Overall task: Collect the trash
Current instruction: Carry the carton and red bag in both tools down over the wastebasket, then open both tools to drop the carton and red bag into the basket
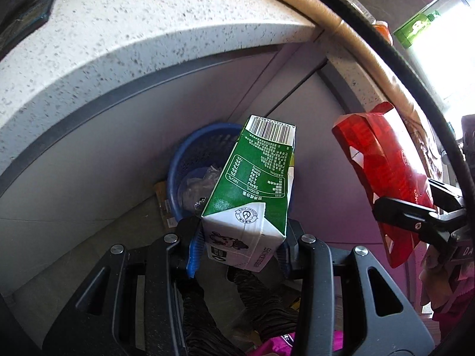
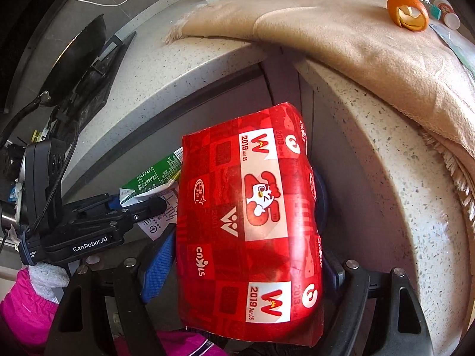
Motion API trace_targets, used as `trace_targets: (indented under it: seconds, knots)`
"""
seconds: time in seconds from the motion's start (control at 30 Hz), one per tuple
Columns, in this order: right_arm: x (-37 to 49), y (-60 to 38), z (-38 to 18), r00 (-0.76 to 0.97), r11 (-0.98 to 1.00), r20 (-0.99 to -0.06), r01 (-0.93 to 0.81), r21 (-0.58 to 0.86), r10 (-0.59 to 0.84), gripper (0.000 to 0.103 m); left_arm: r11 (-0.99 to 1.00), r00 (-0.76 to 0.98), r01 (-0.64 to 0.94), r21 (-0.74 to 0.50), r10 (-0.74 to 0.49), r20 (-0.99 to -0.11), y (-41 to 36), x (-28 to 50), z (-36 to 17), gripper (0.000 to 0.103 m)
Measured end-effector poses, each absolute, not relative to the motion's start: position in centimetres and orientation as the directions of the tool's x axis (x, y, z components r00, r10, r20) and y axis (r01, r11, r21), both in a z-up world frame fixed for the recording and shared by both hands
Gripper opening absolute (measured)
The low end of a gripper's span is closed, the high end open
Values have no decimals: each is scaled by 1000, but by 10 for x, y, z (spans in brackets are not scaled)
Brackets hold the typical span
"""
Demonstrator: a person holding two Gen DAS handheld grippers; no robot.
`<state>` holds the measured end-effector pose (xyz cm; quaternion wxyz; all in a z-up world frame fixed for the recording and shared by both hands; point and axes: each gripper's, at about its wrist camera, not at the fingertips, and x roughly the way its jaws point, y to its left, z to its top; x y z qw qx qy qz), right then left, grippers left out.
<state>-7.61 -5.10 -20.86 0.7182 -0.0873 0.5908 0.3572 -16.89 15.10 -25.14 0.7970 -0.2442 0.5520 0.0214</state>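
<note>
Pinching carton [image 1: 249, 184] in left gripper [image 1: 237, 234], long axis aiming at bin [image 1: 190, 160] beyond; right gripper [image 2: 246, 270] clamping red box [image 2: 249, 222] alongside.

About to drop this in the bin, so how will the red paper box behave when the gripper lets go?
The red paper box looks thin-walled and dented, so probably light and crushable. Held in the right gripper, it would likely fall slowly and could miss the blue basket.
</note>
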Motion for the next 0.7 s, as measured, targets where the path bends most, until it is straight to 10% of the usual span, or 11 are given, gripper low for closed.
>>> trace_targets:
  seconds: [0.7]
  knots:
    - [-61, -36, -254, 29, 753, -942, -609, 249, 336, 86, 897, 343, -297, -327, -219, -913, 148, -151, -276, 41]
